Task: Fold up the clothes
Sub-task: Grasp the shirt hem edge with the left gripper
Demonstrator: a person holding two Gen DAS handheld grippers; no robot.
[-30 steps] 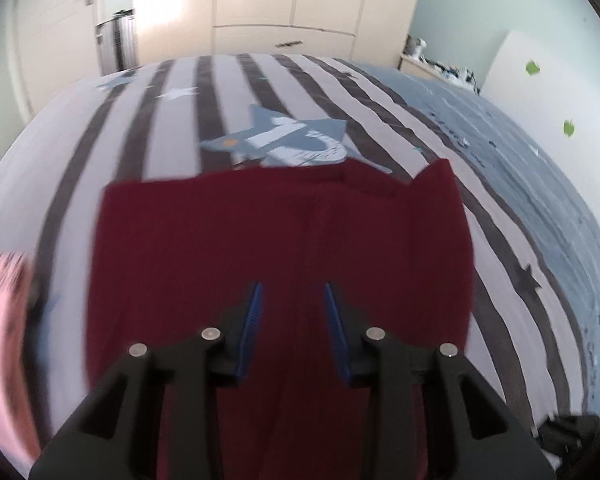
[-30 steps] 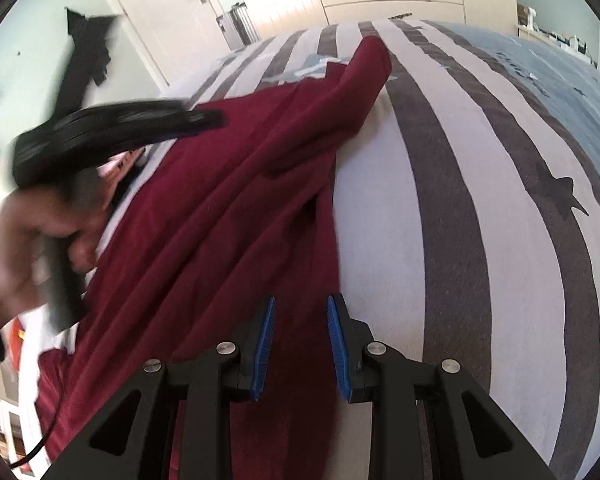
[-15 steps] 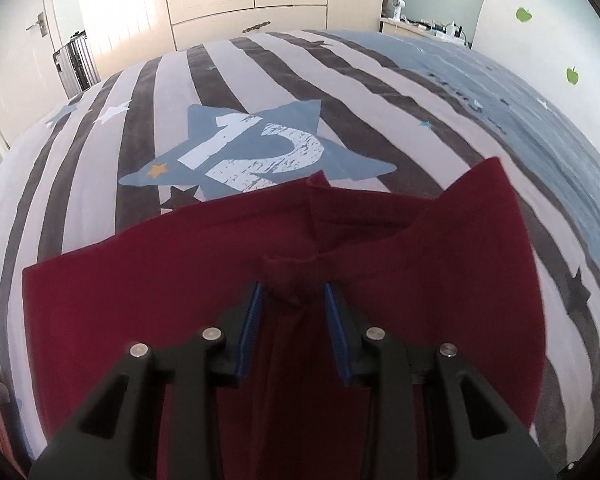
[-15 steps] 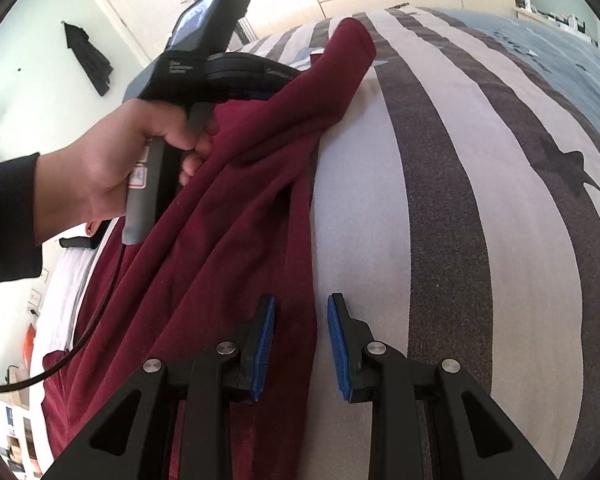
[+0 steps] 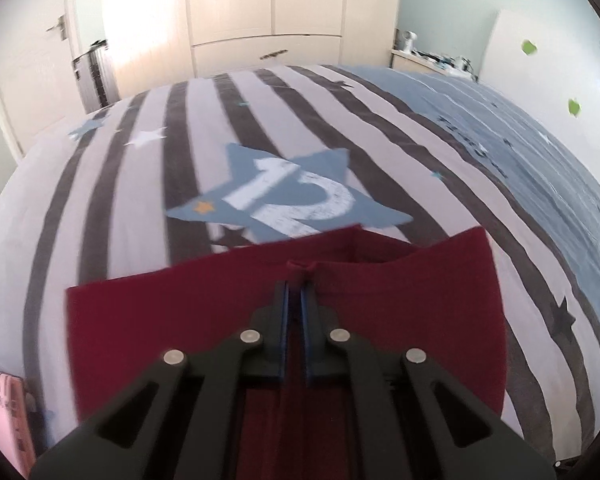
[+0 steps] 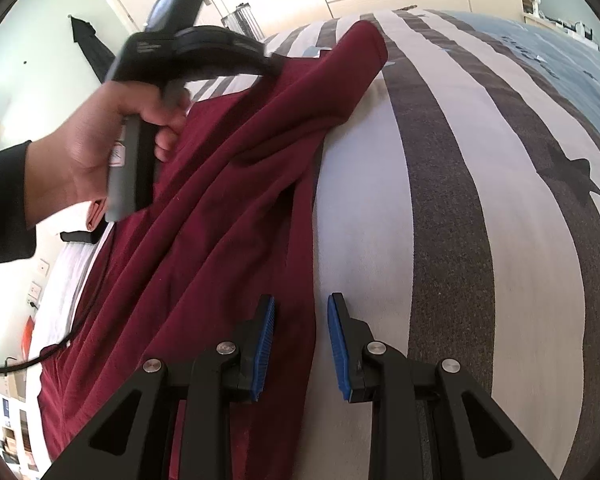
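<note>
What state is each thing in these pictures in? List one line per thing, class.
left gripper: shut, pinching a fold of the garment.
right gripper: open, astride the garment's edge.
maroon garment: rumpled, partly lifted off the bed.
striped bedspread: spread flat.
wardrobe doors: closed.

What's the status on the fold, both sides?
Left hand-held gripper shut on dark red cotton garment, pinching its edge. Right hand-held gripper open over the hem. Nothing blocking on striped bedspread.
</note>
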